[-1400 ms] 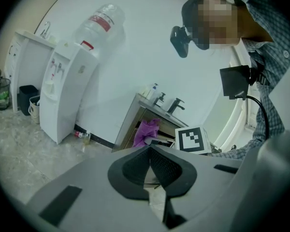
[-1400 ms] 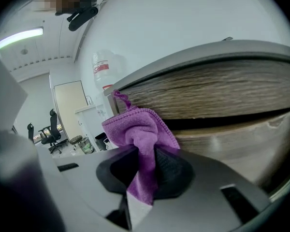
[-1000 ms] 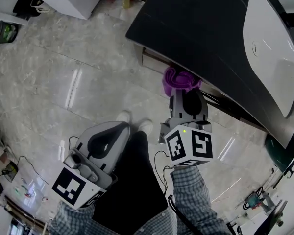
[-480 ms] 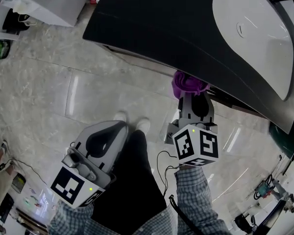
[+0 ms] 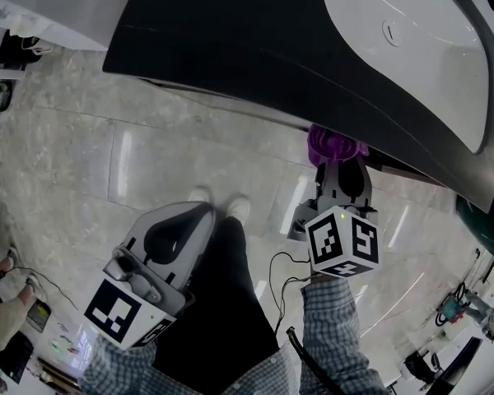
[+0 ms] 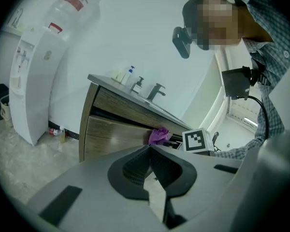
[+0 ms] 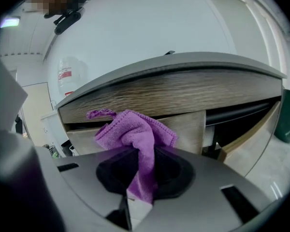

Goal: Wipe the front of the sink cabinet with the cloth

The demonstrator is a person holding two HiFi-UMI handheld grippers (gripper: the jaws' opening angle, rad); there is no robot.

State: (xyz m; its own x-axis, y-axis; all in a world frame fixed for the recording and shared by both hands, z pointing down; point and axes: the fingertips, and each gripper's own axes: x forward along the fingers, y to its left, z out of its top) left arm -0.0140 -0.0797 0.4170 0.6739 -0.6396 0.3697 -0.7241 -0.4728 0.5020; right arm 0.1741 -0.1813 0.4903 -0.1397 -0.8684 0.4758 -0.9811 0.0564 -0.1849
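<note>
Purple cloth [image 7: 135, 134] is front and centre, bunched up and pinched in the right gripper [image 5: 339, 164], whose jaws are clamped on it, a tail of fabric hanging down between them. The cloth's loose top fans out right at the wood-grain front of the sink cabinet [image 7: 183, 93], just under the overhanging edge of the dark countertop [image 5: 255, 39], about level with the seam between the upper panel and the drawer below it. Whether the fabric actually presses on the wood is hard to call from these angles. To the right of the cloth, the cabinet shows a dark open gap beneath the top panel. Above the cabinet front, the white basin [image 5: 412, 48] sits sunk in the countertop, and a tap [image 6: 156, 90] stands on top with small bottles beside it. Over on the other side, the left gripper [image 5: 199, 214] hangs well back from the cabinet, low over the pale marbled floor [image 5: 82, 155], its jaws closed together with nothing between them. The person's two light shoes [image 5: 202, 196] stand on that floor facing the cabinet. Off the cabinet's left end stands a white water dispenser [image 6: 34, 81] with a bottle on top.
</note>
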